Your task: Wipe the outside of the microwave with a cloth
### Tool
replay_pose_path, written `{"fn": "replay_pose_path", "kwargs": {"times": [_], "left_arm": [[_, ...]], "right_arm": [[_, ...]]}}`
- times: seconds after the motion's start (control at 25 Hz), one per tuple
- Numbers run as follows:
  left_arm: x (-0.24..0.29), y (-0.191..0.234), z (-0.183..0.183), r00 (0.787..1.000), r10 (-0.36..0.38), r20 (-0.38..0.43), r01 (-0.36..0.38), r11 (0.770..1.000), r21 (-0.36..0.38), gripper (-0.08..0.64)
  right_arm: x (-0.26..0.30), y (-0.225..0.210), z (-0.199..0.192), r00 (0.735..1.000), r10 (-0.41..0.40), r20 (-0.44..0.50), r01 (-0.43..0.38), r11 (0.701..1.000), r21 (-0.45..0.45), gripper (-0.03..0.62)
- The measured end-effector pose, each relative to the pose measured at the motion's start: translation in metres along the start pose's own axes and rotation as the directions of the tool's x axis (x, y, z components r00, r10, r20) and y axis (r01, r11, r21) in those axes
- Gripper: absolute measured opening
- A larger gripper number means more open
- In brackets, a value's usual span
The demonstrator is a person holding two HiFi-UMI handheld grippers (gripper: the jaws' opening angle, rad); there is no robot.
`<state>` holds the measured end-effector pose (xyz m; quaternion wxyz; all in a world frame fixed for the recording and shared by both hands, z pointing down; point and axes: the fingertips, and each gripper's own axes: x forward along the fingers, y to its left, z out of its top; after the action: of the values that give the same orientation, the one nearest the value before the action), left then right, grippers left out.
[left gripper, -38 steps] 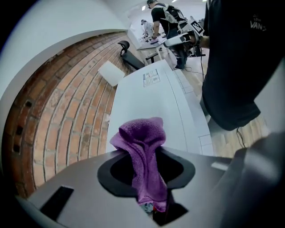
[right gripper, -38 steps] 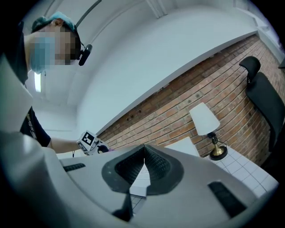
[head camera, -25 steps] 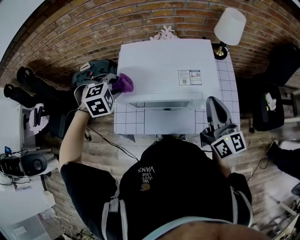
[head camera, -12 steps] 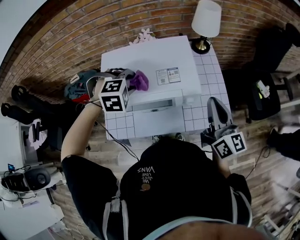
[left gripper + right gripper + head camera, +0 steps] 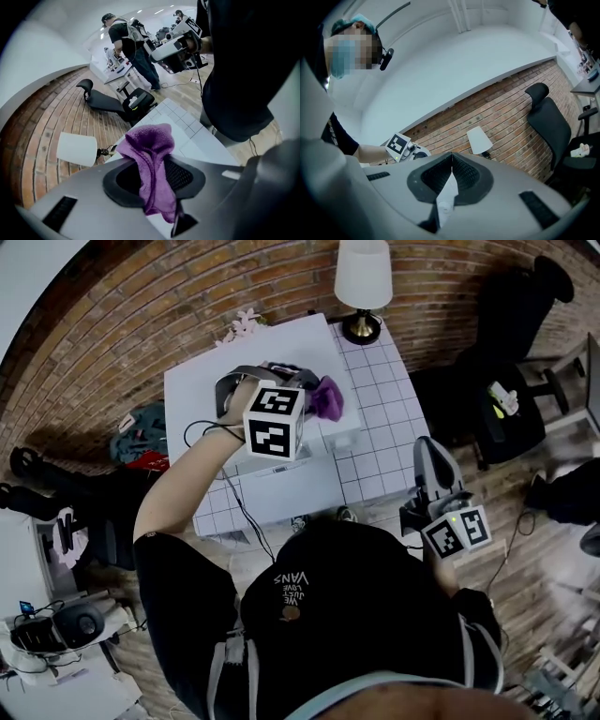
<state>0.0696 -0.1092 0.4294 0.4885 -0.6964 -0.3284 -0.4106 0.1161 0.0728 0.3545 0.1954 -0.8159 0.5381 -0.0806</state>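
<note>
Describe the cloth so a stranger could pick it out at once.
Find the white microwave on the tiled table by the brick wall. At its end nearer the lamp, the left gripper pinches a small crumpled cloth. It is the only purple thing among white and grey.

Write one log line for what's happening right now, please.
left gripper: shut on purple cloth, over microwave | right gripper: shut, empty

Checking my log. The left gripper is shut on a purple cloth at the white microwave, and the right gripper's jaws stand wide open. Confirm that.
Wrong on the right gripper: its jaws are shut together with nothing between them, as the right gripper view shows. The left gripper is indeed shut on the purple cloth at the white microwave.
</note>
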Motion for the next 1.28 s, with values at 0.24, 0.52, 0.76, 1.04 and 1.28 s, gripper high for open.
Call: {"fn": "replay_pose_path", "kwargs": {"times": [0.24, 0.52, 0.76, 1.04, 1.28], "left_arm": [[0.015, 0.018, 0.043, 0.998, -0.007, 0.056, 0.004, 0.999, 0.045, 0.132], [0.011, 0.029, 0.058, 0.99, 0.034, 0.139, -0.029, 0.999, -0.035, 0.132], [-0.036, 0.057, 0.067, 0.885, 0.253, 0.392, -0.13, 0.94, -0.314, 0.132], [-0.127, 0.054, -0.008, 0.675, 0.553, 0.489, -0.165, 0.759, -0.63, 0.132], [-0.195, -0.005, -0.121, 0.614, 0.671, 0.415, -0.176, 0.629, -0.757, 0.132]], "right_arm": [[-0.007, -0.016, 0.007, 1.0, -0.02, 0.009, 0.02, 1.0, 0.001, 0.0], [-0.005, -0.024, 0.008, 1.0, -0.01, 0.002, 0.01, 1.0, 0.009, 0.0], [0.009, -0.008, 0.002, 0.999, 0.038, -0.013, -0.038, 0.999, -0.001, 0.0], [0.035, 0.049, -0.015, 0.995, 0.1, -0.03, -0.1, 0.995, -0.017, 0.0], [0.068, 0.127, -0.047, 0.99, 0.136, -0.036, -0.137, 0.991, -0.014, 0.0]]}}
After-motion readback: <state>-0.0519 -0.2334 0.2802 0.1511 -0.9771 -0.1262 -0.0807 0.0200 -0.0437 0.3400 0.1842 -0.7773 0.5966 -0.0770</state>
